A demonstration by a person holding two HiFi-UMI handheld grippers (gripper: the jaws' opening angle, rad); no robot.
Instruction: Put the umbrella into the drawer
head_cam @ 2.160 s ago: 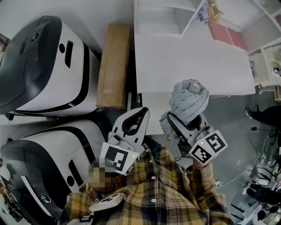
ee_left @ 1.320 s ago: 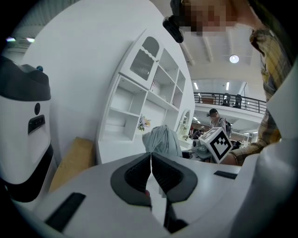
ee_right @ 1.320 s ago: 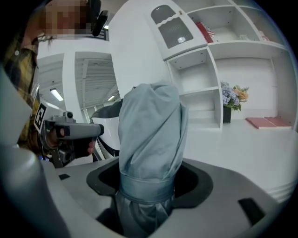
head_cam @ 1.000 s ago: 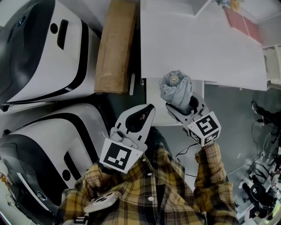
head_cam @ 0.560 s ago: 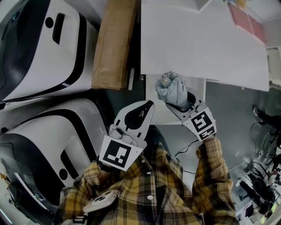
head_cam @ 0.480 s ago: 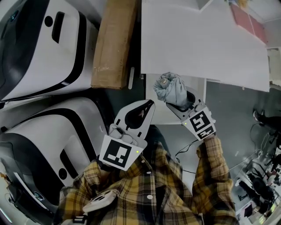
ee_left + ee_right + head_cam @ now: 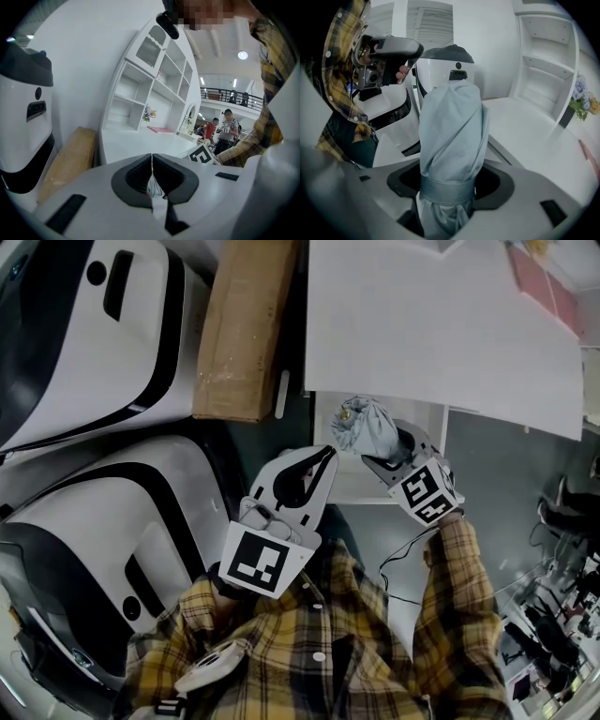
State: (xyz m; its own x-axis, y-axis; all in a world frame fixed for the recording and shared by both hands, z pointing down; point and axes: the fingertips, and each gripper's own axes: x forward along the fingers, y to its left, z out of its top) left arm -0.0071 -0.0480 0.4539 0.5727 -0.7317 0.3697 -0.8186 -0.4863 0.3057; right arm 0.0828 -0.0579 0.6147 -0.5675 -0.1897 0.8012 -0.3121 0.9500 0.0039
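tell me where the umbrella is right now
In the head view, right of centre: the folded umbrella is clamped in the right tool, above the white drawer.

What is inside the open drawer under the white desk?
Only bare white bottom shows in the drawer. The folded umbrella, clamped in the right tool, covers its middle from view, so that part cannot be checked.
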